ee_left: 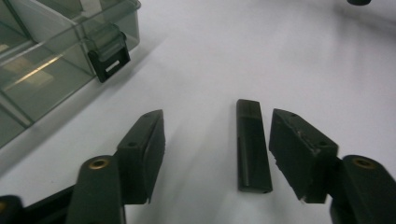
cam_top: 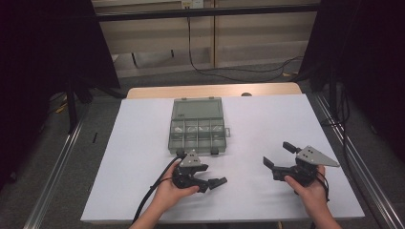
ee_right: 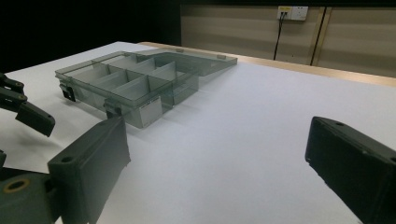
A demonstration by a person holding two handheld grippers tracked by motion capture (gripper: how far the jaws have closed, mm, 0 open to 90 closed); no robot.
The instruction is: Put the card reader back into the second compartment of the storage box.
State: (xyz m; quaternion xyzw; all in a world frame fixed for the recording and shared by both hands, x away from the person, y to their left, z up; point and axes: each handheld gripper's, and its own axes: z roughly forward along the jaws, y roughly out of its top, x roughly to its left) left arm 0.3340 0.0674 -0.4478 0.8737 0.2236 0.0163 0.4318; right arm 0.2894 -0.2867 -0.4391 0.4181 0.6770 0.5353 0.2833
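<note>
A small black bar lies flat on the white sheet between the jaws of my left gripper. It is closer to the right-hand jaw, and neither pad presses on it, so the gripper is open. In the high view my left gripper sits just in front of the clear grey compartment box. The box's lid is folded back flat. My right gripper rests at the right of the sheet, jaws wide apart. Nothing is between the jaws of the right gripper.
The box's black latch juts toward my left gripper. Seen from the right gripper, the box stands to the left, with the other gripper's jaw beside it. The white sheet covers a wooden table; cables trail on the floor beyond.
</note>
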